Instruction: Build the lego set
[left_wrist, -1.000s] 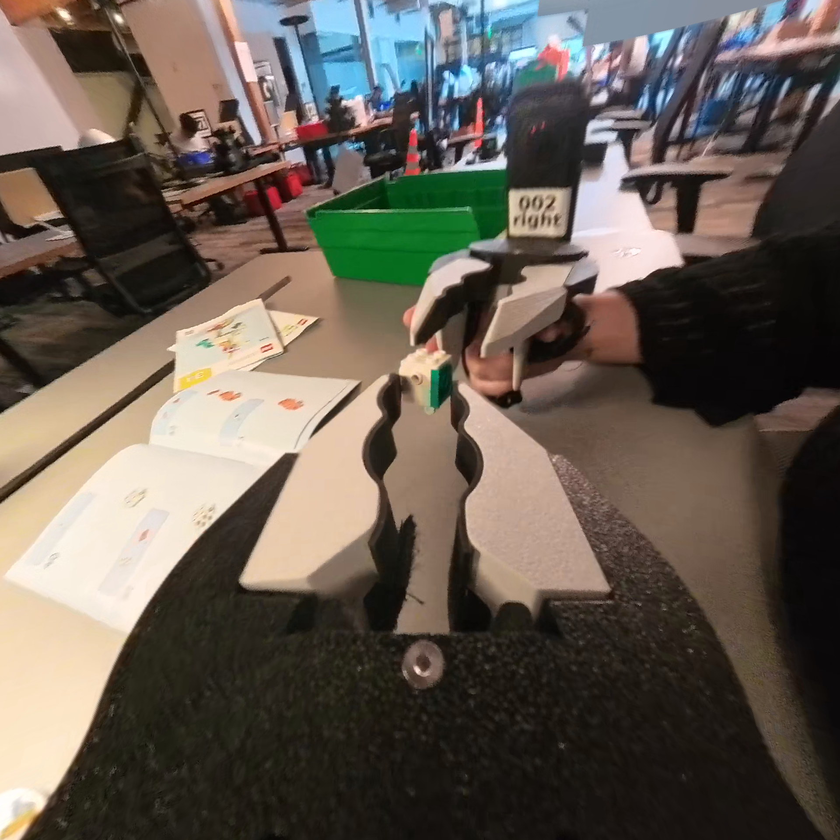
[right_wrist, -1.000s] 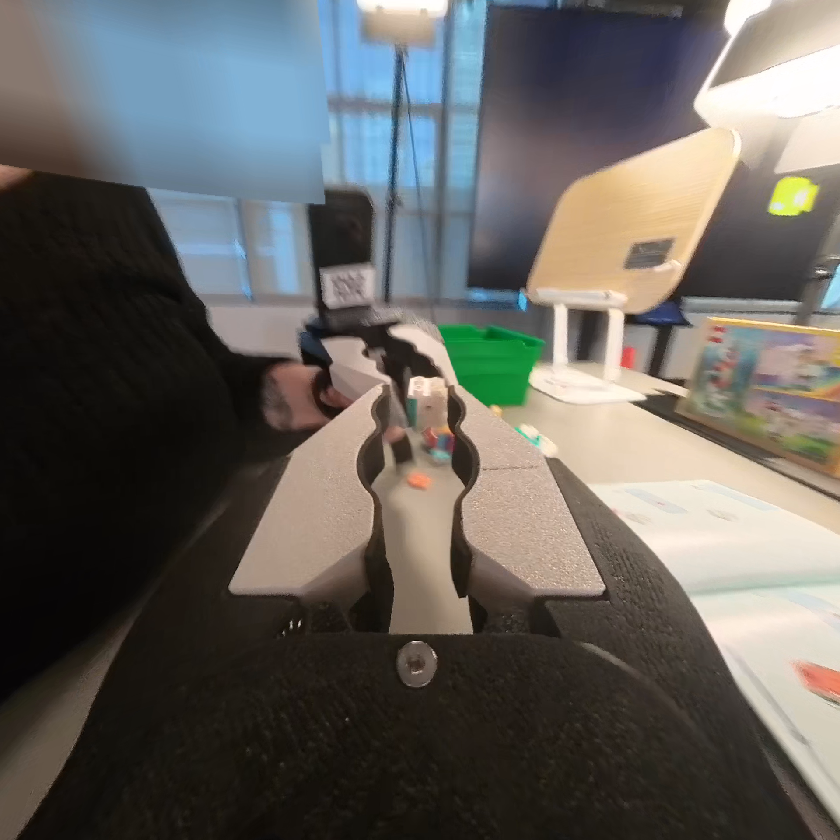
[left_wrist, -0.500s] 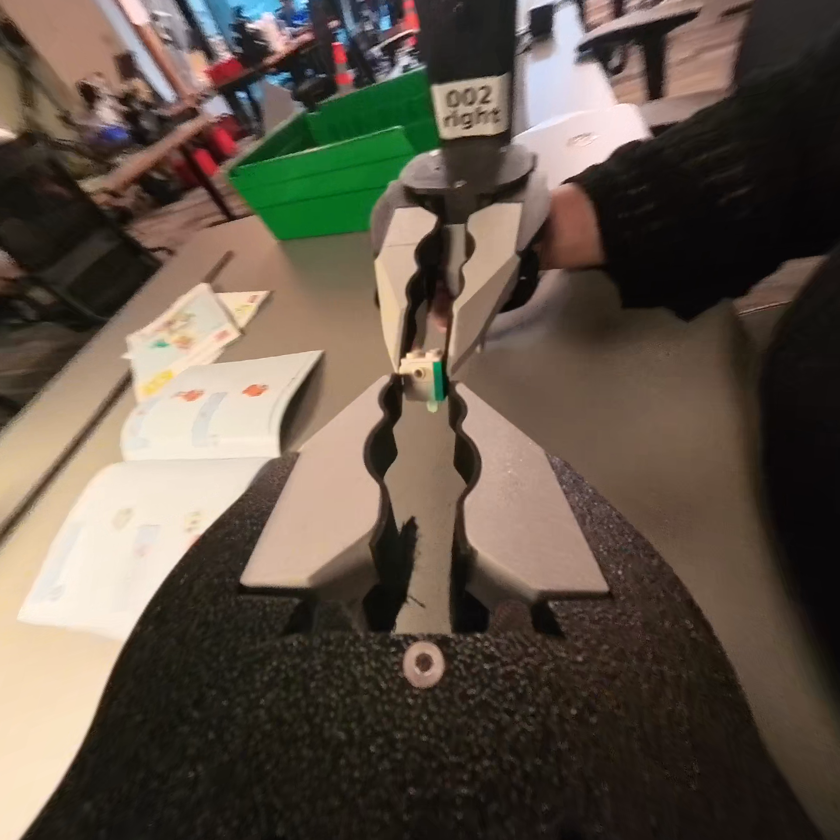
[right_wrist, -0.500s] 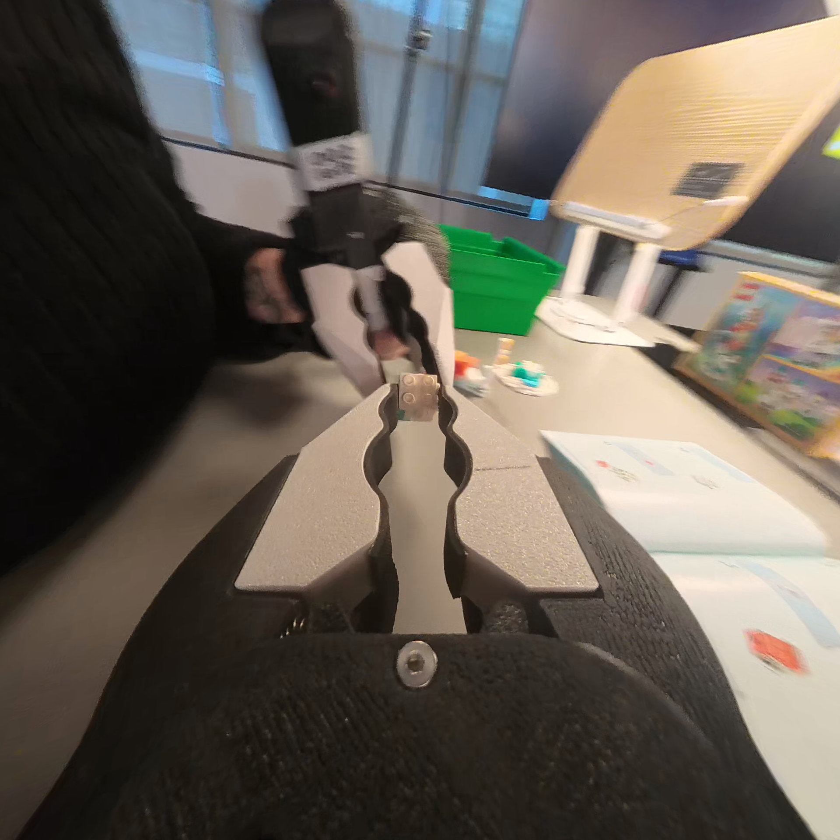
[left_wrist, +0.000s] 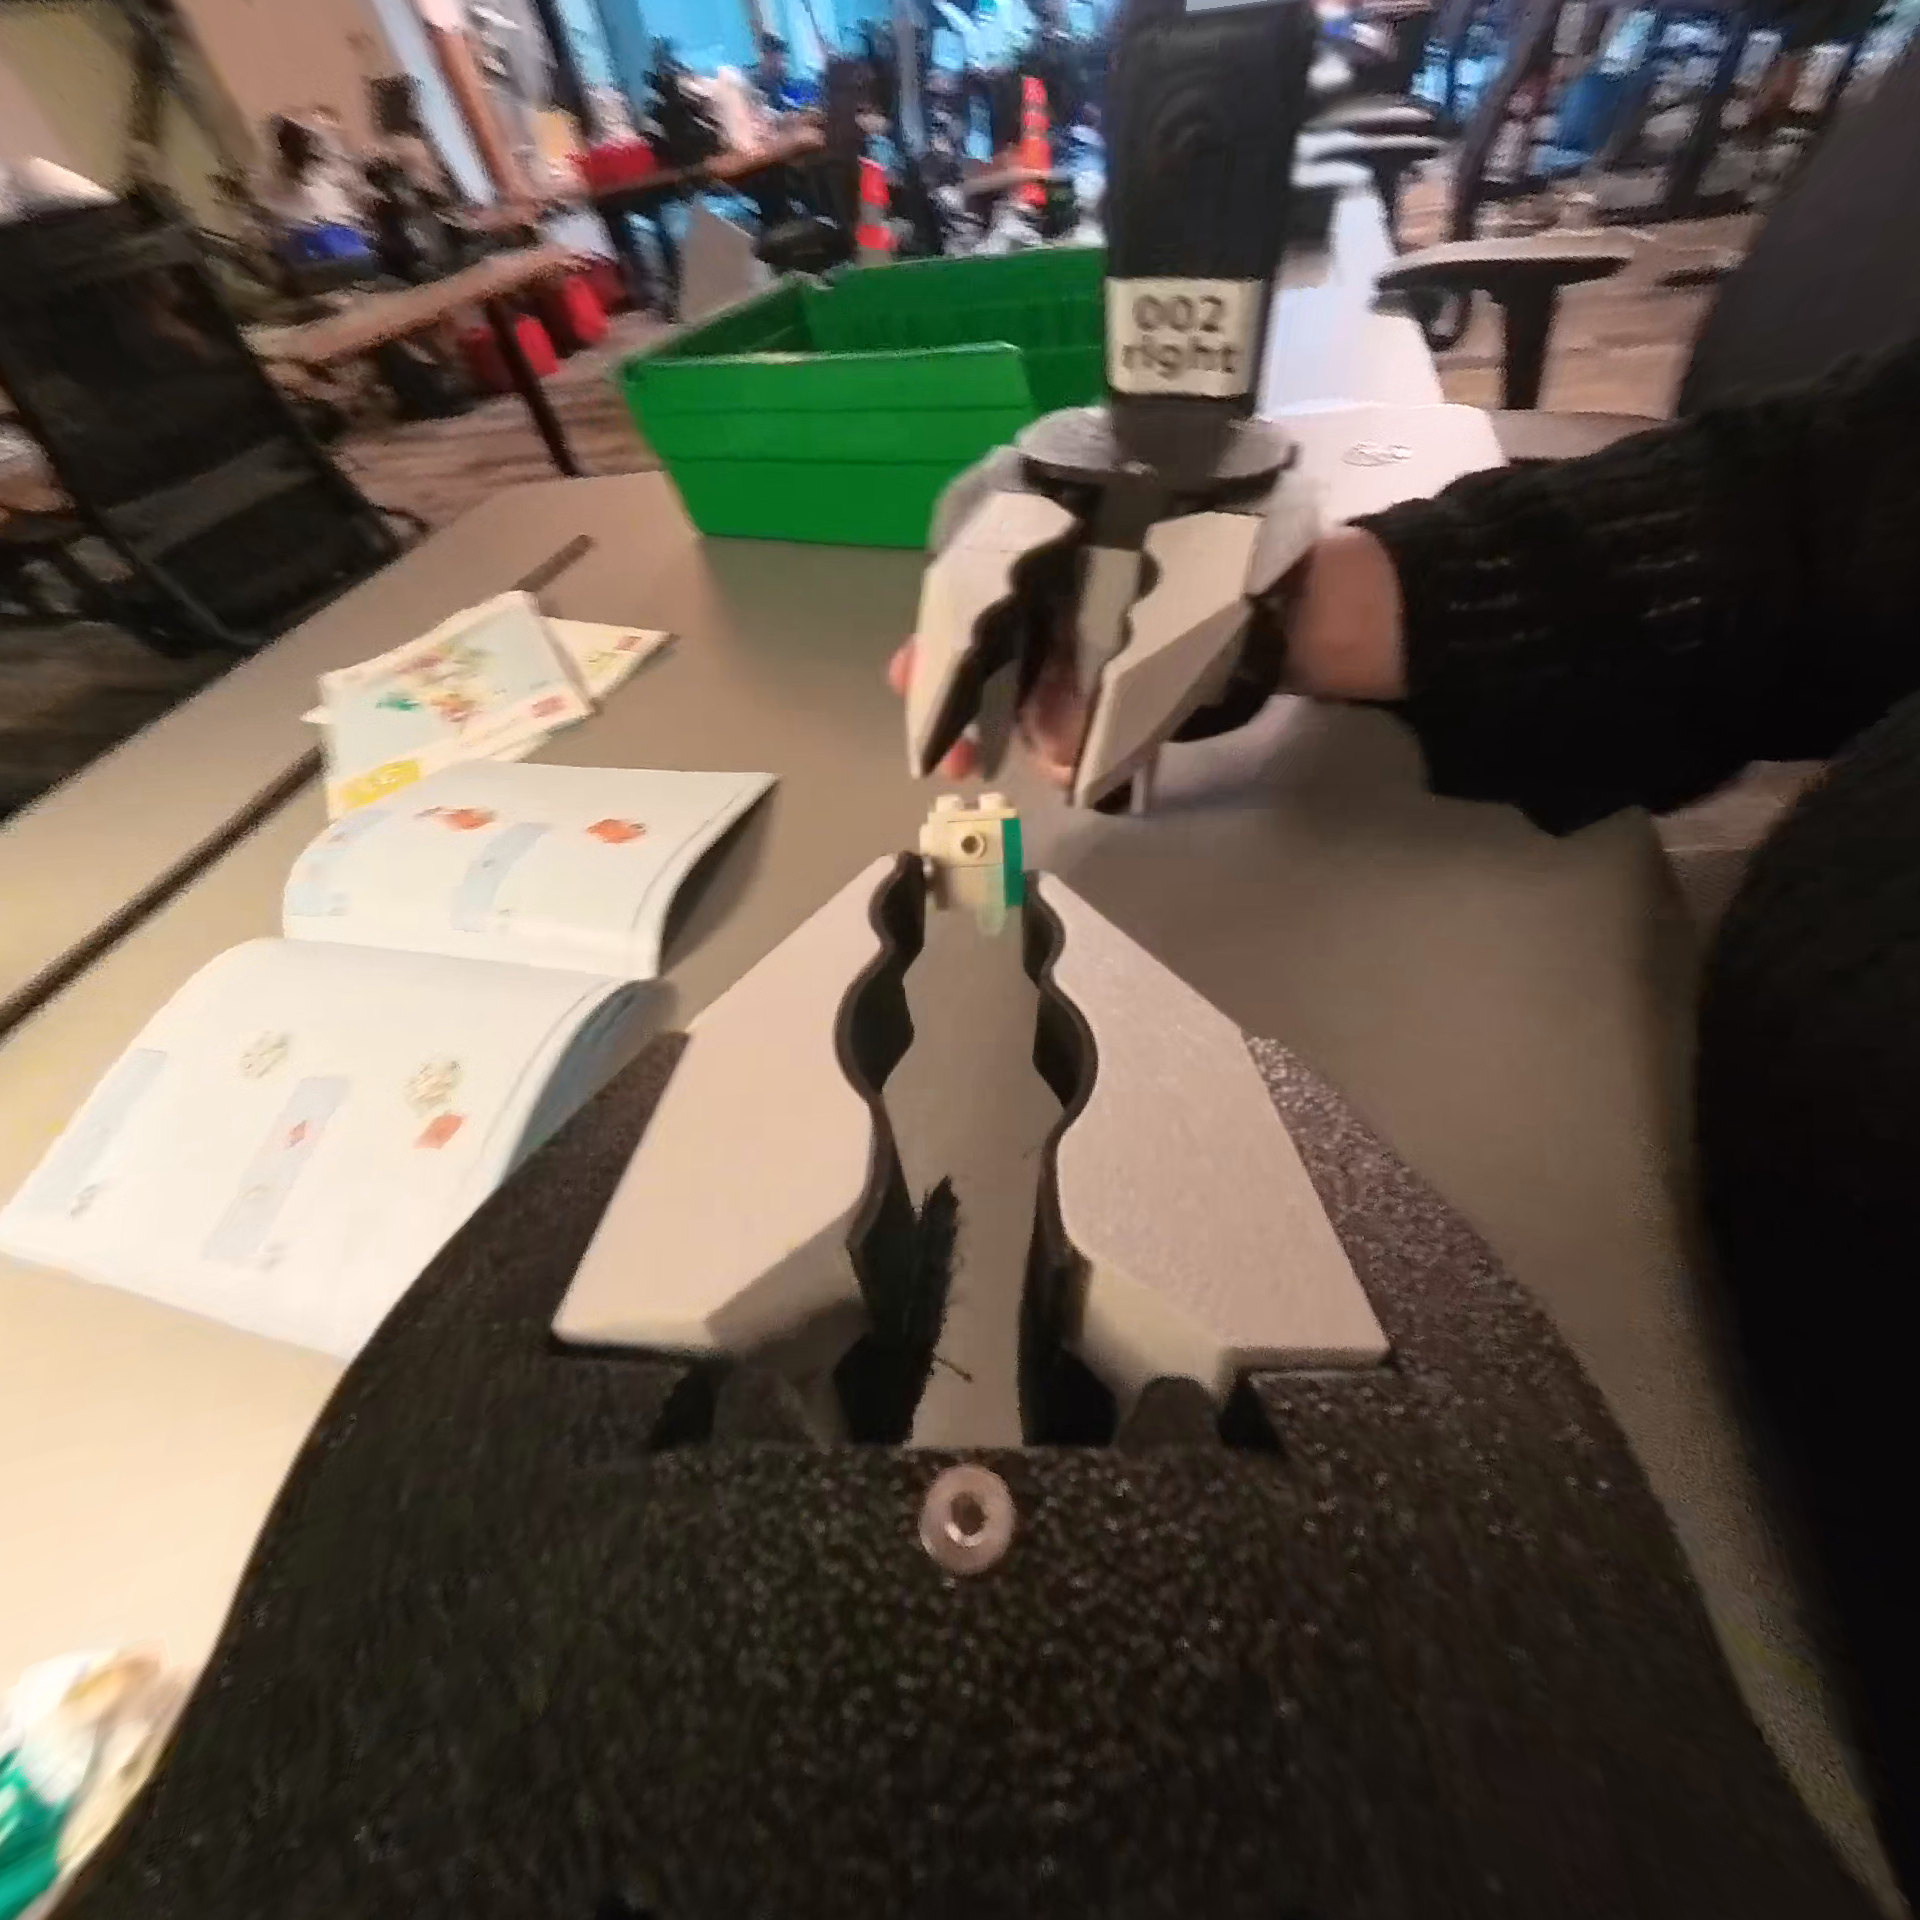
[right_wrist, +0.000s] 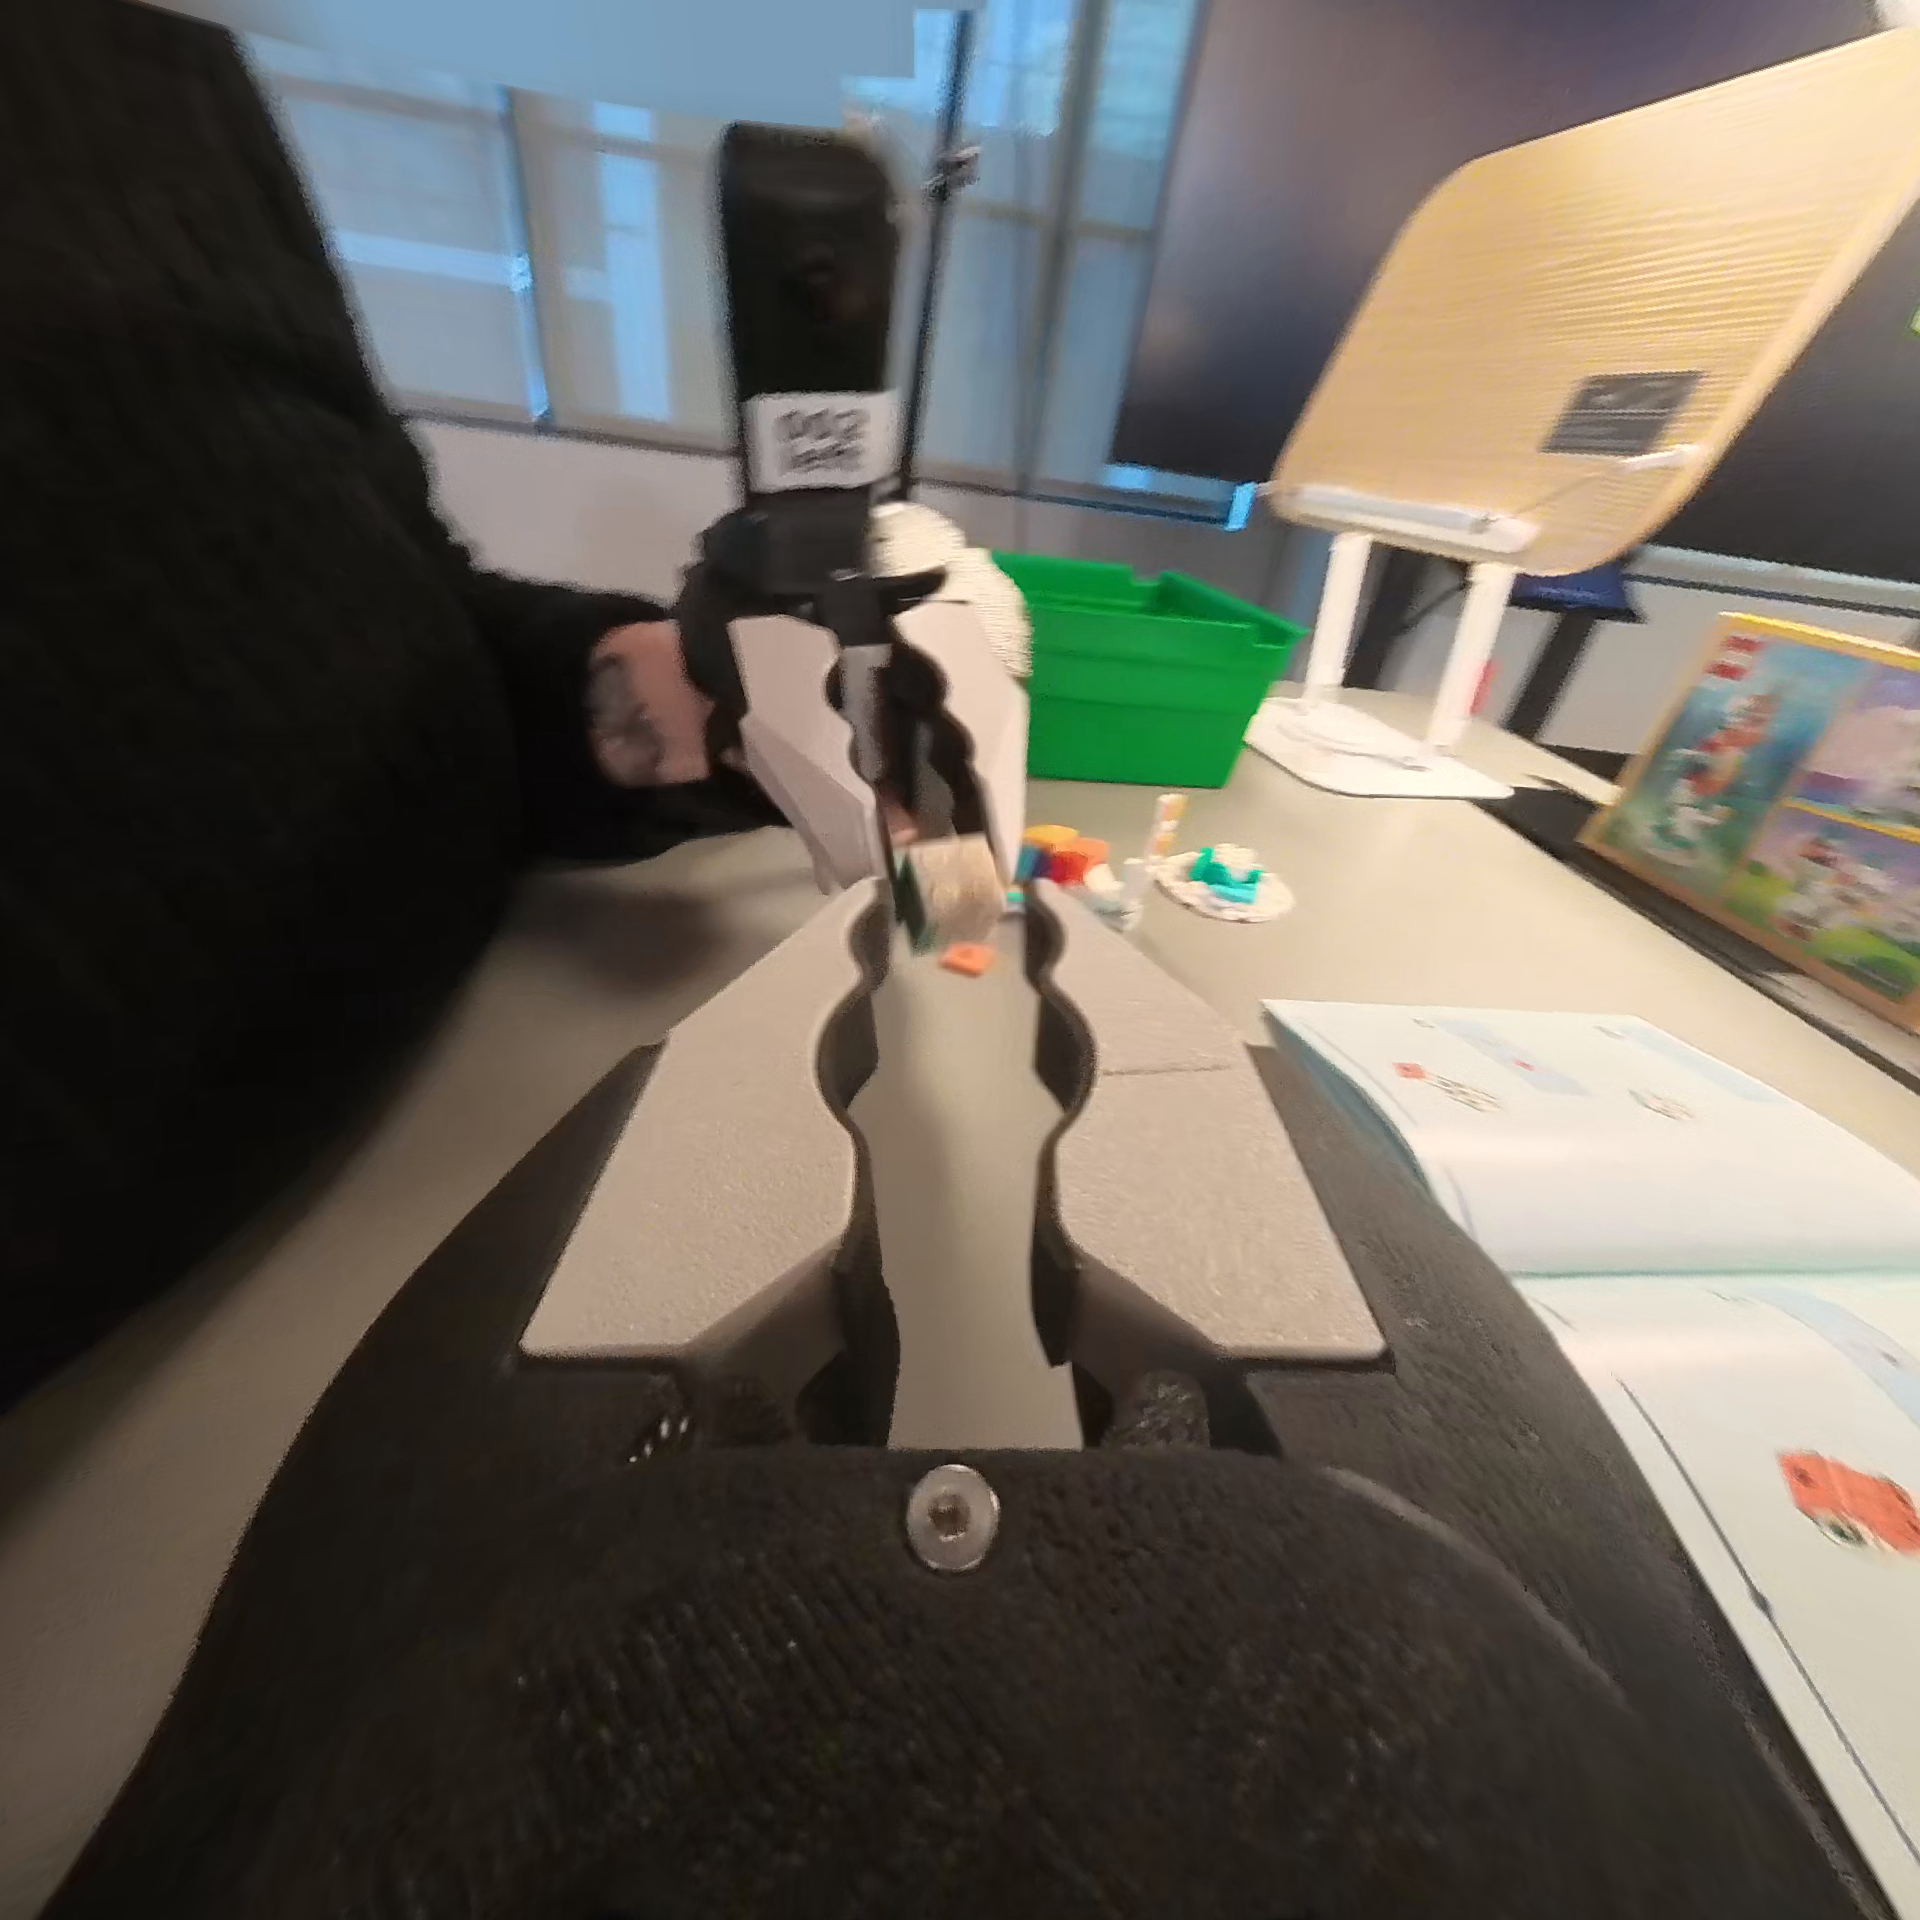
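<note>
My left gripper is shut on a small white and green lego assembly, held at its fingertips above the grey table. My right gripper faces it a short way beyond, open and empty, with a hand in a black sleeve on its handle. In the right wrist view my right gripper is open, its tips just short of the assembly, which the left gripper holds. A small orange tile lies on the table below.
An open instruction booklet lies left of the left gripper and also shows in the right wrist view. Leaflets and a green bin lie farther back. Loose lego pieces, a lego box and a white stand sit at right.
Half a second ago my right gripper was closed in on the assembly in the left gripper. Now it has opened and drawn back. The left gripper still holds the assembly.
</note>
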